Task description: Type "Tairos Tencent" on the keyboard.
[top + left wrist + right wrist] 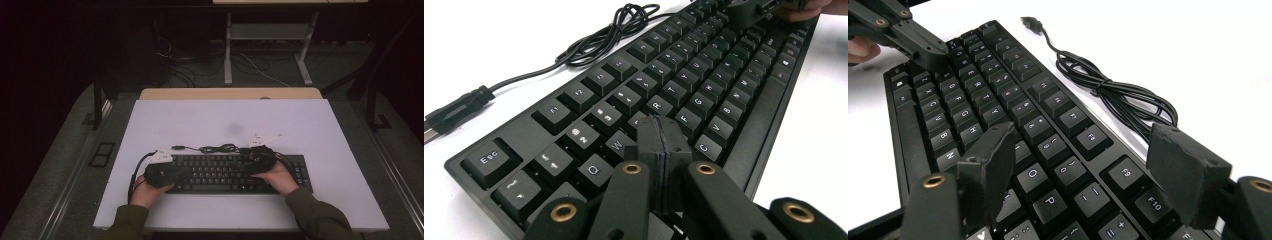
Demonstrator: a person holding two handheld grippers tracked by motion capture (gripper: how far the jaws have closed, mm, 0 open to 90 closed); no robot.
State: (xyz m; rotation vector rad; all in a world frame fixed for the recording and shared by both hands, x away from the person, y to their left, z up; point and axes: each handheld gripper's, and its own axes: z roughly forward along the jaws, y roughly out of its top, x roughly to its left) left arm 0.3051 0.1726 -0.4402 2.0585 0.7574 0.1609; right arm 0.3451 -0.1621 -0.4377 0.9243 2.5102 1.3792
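A black keyboard (225,175) lies on the white table top (225,120), near the front edge. My left gripper (663,137) is shut with nothing between its jaws, its tip resting just over the keys near E and D. In the high view the left gripper (190,171) reaches in over the keyboard's left end. My right gripper (1088,162) is open, with its jaws spread above the keys around O and P and the function row. Seen from above, the right gripper (246,165) hovers over the keyboard's right half.
The keyboard's black cable (216,148) lies coiled on the table just behind it, ending in a USB plug (454,112). The cable (1118,95) runs close to the function row. Bare white table surrounds the keyboard. Beyond the table stand desk legs (228,50) and floor cables.
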